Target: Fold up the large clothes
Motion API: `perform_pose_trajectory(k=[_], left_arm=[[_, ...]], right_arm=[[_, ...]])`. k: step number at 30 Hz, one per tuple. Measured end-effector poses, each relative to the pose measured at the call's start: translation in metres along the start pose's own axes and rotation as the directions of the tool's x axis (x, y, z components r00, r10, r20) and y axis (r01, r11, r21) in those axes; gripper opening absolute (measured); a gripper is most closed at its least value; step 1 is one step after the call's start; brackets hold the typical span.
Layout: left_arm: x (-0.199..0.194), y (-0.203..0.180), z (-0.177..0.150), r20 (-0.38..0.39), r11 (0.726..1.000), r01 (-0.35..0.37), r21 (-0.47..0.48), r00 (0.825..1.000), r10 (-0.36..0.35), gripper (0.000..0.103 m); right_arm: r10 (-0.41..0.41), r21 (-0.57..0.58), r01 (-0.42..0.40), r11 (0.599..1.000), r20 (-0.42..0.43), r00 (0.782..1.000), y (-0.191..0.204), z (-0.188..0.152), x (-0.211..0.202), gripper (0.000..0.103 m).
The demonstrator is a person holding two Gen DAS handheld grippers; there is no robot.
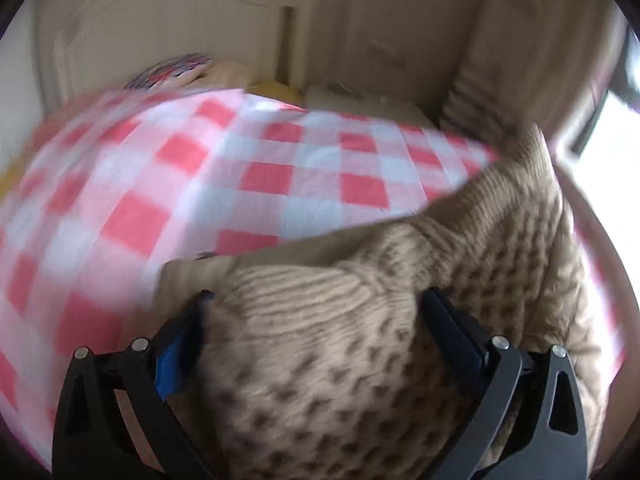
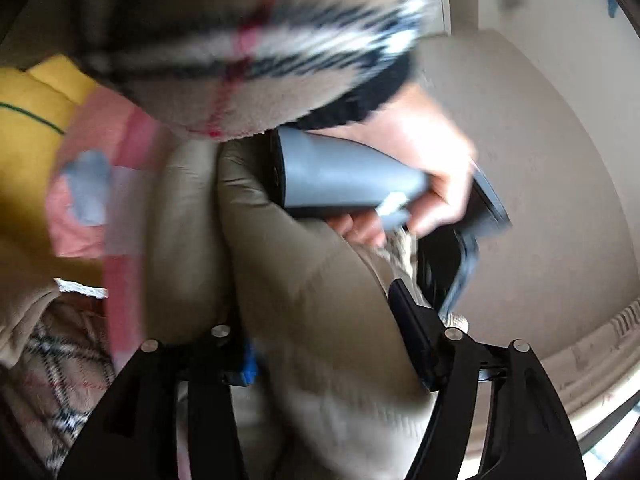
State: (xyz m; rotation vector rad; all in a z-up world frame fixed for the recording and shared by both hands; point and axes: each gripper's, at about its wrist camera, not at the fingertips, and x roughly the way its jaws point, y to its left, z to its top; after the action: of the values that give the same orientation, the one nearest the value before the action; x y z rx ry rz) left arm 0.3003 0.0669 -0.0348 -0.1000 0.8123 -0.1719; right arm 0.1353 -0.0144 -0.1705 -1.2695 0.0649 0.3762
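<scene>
Judging from both wrist views, folding is only partly done: the beige knit sweater [image 1: 400, 320] lies bunched, not flat, across the lower centre and right of the left wrist frame, on the pink checked blanket [image 1: 200, 184]. No finished, squared fold is visible; smoothing and further folds appear to remain.

The left gripper [image 1: 316, 320] stands wide open. Its blue-padded finger [image 1: 176, 360] and the opposite one flank a ribbed hump of knit, which sits between them without visible clamping.

The right gripper [image 2: 328, 340] is partly open, with smooth beige fabric [image 2: 320, 300] between its jaws; whether the pads press on it cannot be told.

At centre right of the right wrist frame, a hand [image 2: 432, 172] under a plaid sleeve [image 2: 256, 52] grasps the other tool's grey handle [image 2: 344, 176].

Motion blur softens both frames. The garment's full outline, sleeves and hem are cut off, and the surface beneath the blanket is hidden.
</scene>
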Motion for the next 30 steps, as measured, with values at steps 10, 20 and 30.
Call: perform_pose_trajectory(k=[10, 20, 30], left_arm=[[-0.01, 0.023, -0.015, 0.083, 0.988, -0.151, -0.034, 0.985, 0.154, 0.101], [-0.019, 0.024, -0.014, 0.087, 0.989, -0.139, -0.049, 0.986, 0.142, 0.101], [-0.011, 0.033, -0.014, 0.033, 0.984, -0.147, -0.101, 0.988, 0.151, 0.101]], right_arm=[[0.137, 0.545, -0.284, 0.789, 0.294, 0.946, -0.165, -0.053, -0.052, 0.08], [0.202, 0.902, -0.14, 0.409, 0.06, 0.977, -0.274, -0.109, 0.114, 0.037], [0.521, 0.852, -0.165, 0.497, -0.141, 0.842, -0.192, -0.087, 0.22, 0.037]])
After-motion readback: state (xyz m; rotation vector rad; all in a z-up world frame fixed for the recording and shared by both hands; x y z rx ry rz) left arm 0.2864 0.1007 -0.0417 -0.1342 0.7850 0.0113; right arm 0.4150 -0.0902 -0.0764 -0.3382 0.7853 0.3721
